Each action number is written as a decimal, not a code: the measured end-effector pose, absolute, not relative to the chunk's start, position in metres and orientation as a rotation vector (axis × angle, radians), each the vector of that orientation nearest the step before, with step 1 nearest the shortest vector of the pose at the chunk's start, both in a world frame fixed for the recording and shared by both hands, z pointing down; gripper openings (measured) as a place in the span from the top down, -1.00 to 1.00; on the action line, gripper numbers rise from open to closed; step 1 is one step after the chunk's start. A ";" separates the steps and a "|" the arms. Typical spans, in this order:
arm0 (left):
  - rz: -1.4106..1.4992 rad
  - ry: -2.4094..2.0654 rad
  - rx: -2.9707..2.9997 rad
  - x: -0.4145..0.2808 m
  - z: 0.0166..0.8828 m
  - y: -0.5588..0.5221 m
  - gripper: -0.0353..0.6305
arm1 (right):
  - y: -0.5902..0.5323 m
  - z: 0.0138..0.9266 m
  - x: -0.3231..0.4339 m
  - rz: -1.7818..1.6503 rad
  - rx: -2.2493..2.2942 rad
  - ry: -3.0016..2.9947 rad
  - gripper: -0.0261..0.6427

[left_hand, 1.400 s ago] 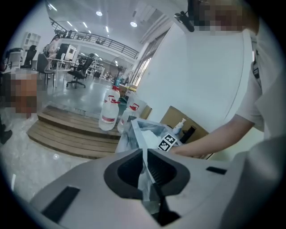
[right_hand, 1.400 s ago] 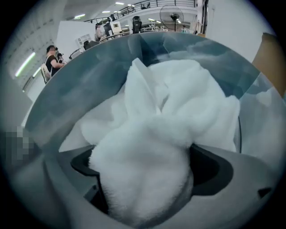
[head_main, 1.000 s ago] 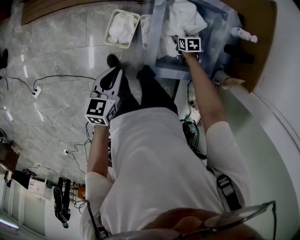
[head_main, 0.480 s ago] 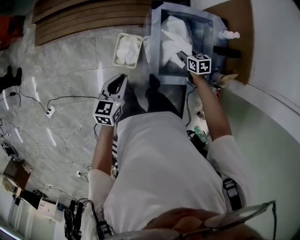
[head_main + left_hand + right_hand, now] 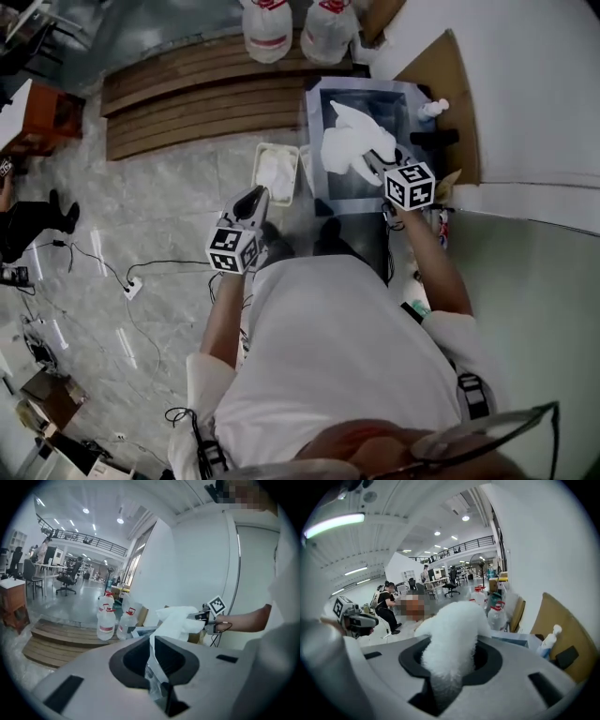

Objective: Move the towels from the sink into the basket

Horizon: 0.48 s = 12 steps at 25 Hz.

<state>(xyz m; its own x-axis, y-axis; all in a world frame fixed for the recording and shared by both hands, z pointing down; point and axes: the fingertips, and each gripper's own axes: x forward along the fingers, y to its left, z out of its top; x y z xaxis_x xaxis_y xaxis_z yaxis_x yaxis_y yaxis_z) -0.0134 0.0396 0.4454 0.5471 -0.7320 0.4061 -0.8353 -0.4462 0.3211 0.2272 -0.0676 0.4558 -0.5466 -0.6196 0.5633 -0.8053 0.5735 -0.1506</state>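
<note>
- Head view: high above the person, looking steeply down; floor to the left, sink (image 5: 313, 112) far right.
- Left gripper view: rides the left tongs (image 5: 255, 199), set low and facing far-right; the right tongs (image 5: 200, 616) sit at middle distance.
- Right gripper view: rides the right tongs, very near the towel (image 5: 452, 634), facing left; the left tongs show at its left edge.
- Shared by all three: the water bottles (image 5: 269, 28), far.
</note>
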 end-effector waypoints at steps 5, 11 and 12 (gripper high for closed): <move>0.248 -1.307 2.347 -0.023 0.411 0.033 0.79 | -0.060 0.369 0.208 0.420 1.202 -2.505 0.52; 0.208 -1.384 2.354 -0.047 0.383 0.024 0.79 | -0.049 0.284 0.186 0.262 1.228 -2.650 0.52; 0.205 -1.395 2.355 -0.051 0.381 0.024 0.79 | -0.046 0.275 0.182 0.233 1.222 -2.663 0.52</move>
<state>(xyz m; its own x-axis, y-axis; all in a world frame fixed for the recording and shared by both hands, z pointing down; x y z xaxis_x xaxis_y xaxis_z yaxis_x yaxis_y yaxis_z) -0.0513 0.0245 0.3811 0.4925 -0.8096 0.3195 -0.8672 -0.4254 0.2587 0.1818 -0.0464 0.2754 -0.6376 -0.7296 0.2472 -0.7614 0.6456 -0.0585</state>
